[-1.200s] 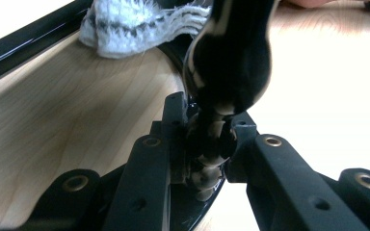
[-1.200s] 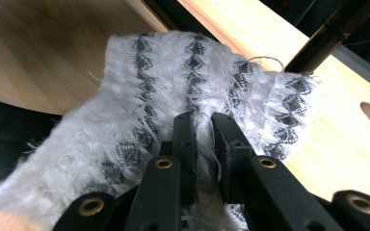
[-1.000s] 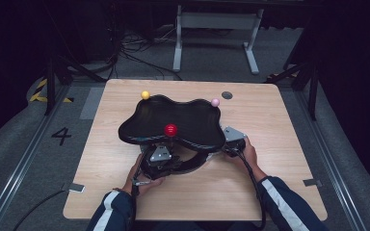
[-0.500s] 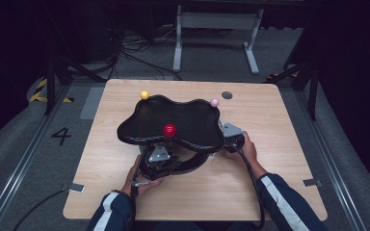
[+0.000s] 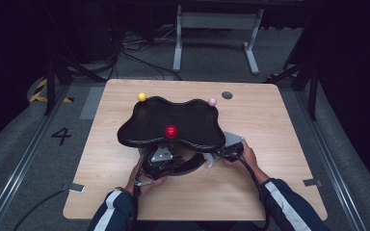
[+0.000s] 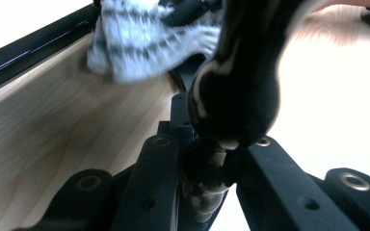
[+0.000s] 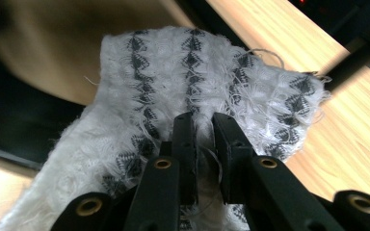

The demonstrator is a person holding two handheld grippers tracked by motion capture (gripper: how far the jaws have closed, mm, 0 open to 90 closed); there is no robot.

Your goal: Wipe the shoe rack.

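Note:
A glossy black wavy-edged tray [image 5: 173,120] sits mid-table, tipped with a red ball [image 5: 171,131], a yellow ball [image 5: 141,96] and a pink ball [image 5: 212,101]. My left gripper [image 5: 160,155] is under its near edge. In the left gripper view the left gripper [image 6: 212,149] is shut on a glossy black part of the tray [image 6: 236,91]. My right gripper [image 5: 224,151] is at the tray's near right edge. In the right gripper view the right gripper [image 7: 202,125] is shut on a white cloth with a black pattern [image 7: 183,82], held against the tray's dark underside [image 7: 19,115].
The wooden table [image 5: 279,125] has bare room on the left, right and near sides. A small dark disc [image 5: 227,95] lies near the back edge. Beyond the table are floor cables and a metal stand [image 5: 214,29].
Hardly anything differs. The right gripper with the cloth has shifted slightly along the tray's near right edge; the tray and left gripper stay where they were.

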